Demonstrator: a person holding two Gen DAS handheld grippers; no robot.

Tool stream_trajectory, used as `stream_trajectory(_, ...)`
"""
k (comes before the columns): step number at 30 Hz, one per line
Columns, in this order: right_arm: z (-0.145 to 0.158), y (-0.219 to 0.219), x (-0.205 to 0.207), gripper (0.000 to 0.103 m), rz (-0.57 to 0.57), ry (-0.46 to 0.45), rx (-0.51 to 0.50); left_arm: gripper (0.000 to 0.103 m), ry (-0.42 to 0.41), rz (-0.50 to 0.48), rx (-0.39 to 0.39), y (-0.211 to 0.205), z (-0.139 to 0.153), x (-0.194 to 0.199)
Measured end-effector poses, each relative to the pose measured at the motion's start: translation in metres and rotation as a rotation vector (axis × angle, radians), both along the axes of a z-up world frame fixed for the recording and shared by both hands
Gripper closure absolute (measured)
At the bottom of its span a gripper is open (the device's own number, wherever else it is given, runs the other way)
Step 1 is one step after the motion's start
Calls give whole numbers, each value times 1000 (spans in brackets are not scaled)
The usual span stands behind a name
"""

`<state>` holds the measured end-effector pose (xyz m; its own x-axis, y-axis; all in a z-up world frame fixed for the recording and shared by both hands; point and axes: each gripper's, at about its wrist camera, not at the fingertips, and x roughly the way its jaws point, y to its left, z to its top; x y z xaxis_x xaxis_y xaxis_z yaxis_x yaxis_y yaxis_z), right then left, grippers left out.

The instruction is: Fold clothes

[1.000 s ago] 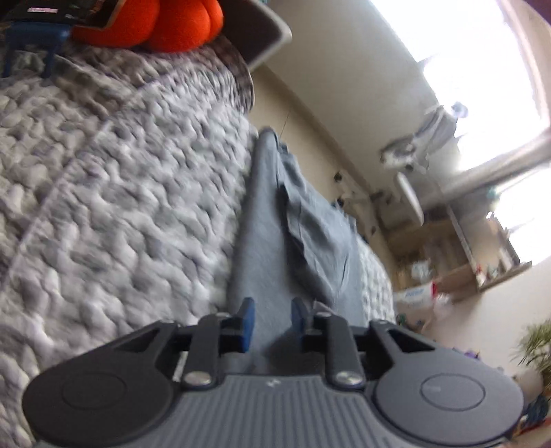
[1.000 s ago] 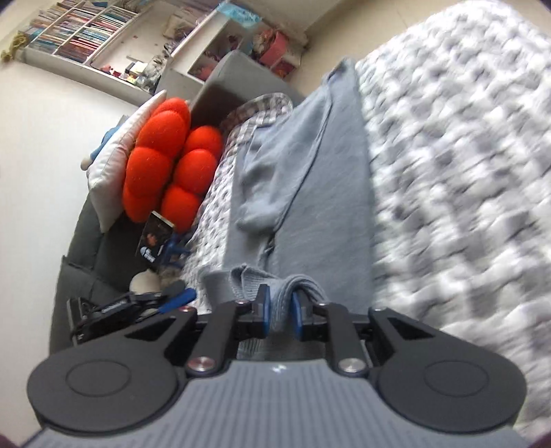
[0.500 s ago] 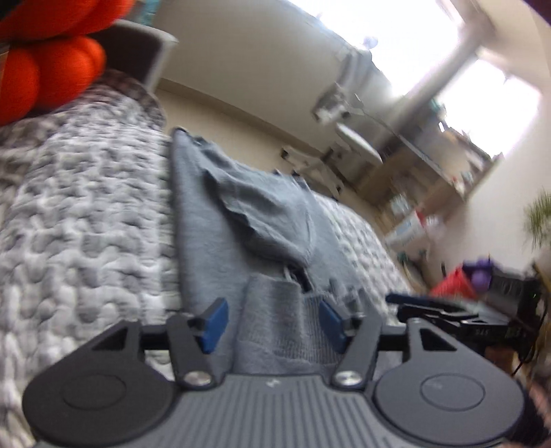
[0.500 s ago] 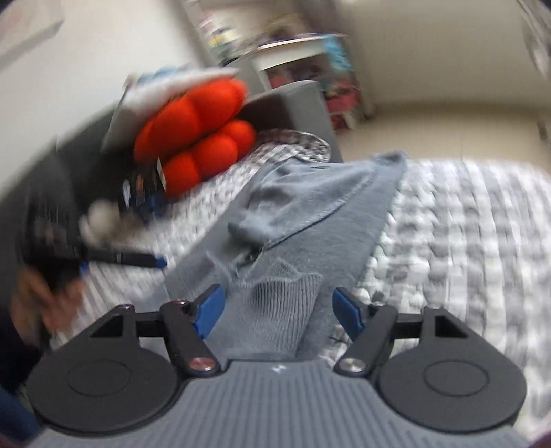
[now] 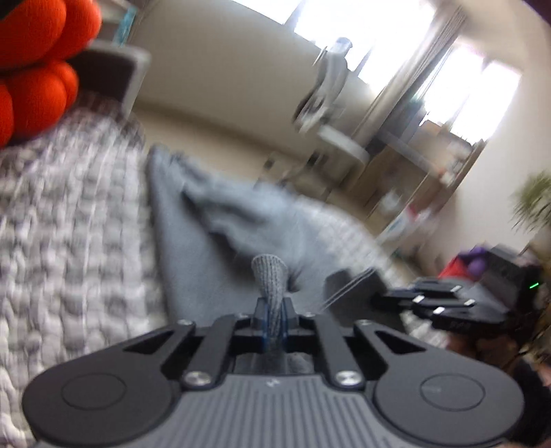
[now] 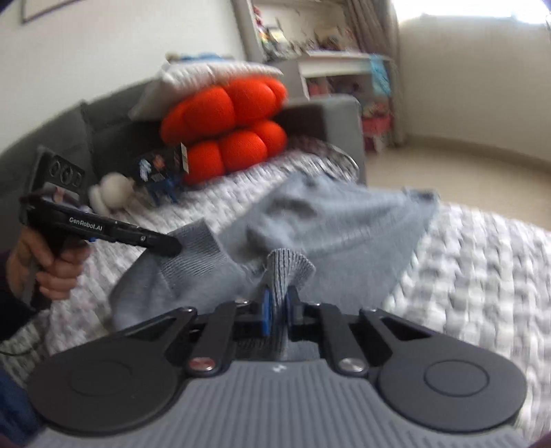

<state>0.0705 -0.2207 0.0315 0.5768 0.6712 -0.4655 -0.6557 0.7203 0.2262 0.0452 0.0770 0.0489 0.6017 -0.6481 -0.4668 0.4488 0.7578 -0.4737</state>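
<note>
Covering the bed is a chunky grey-and-white knit blanket (image 6: 482,262), with a grey sweater (image 6: 344,234) spread on it and orange cushions (image 6: 227,127) against a dark sofa behind. Only the left wrist view shows bright windows (image 5: 396,51) and a houseplant (image 5: 533,203), while only the right wrist view shows bookshelves (image 6: 310,31) and the person's hand (image 6: 44,268) gripping the left gripper (image 6: 165,246) at the sweater's ribbed hem. Both grippers' fingers are pressed together on ribbed sweater edges, the left gripper (image 5: 272,324) and the right gripper (image 6: 277,310) each pinching a fold held up off the blanket.

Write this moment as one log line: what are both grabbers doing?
left gripper: shut on grey sweater hem | right gripper: shut on grey sweater hem | sweater on knit blanket | fold: underway
</note>
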Motion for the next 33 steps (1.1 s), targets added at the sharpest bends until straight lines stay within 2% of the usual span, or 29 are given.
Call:
stream_trajectory(4,17,-1,20,93,42,-27,54,97,-85,13,-110,13,19,8)
stream_trajectory(9,36,-11,63,93,59,-30,192,97,-147,24,-241,20,36,45)
stream_trajectory(12,47,-19,97,93,46,-21,287,97,-187,34,-274,15,44,80)
stream_trajectory(14,50,-25,125,93,8,0,335,97,-170,75,-289,16,41,117)
stream_trajectory(17,35,-34,177,93,-119,79,335,96,-48,171,-315,18,11,177)
stream_trajectory(18,25,-37,195,92,-166,130,331,96,-2,204,-316,19,-2,195)
stream_trajectory(20,-7,-41,228,91,-255,284,301,96,86,256,-268,19,-29,222)
stream_trajectory(22,-30,-39,241,87,-350,342,213,96,133,282,-229,18,-46,229)
stream_trajectory(24,-38,-41,235,84,-362,338,235,91,137,281,-226,19,-50,227)
stream_trajectory(26,-38,-40,227,83,-366,312,243,57,112,269,-233,21,-43,220)
stream_trajectory(27,-37,-38,223,83,-367,295,234,53,93,266,-229,20,-39,217)
stream_trajectory(30,-33,-26,219,82,-360,244,189,52,38,254,-213,17,-27,209)
stream_trajectory(31,-33,-21,219,82,-356,227,168,52,32,245,-190,13,-25,209)
stream_trajectory(33,-35,-17,222,82,-363,208,129,54,36,231,-85,-4,-27,217)
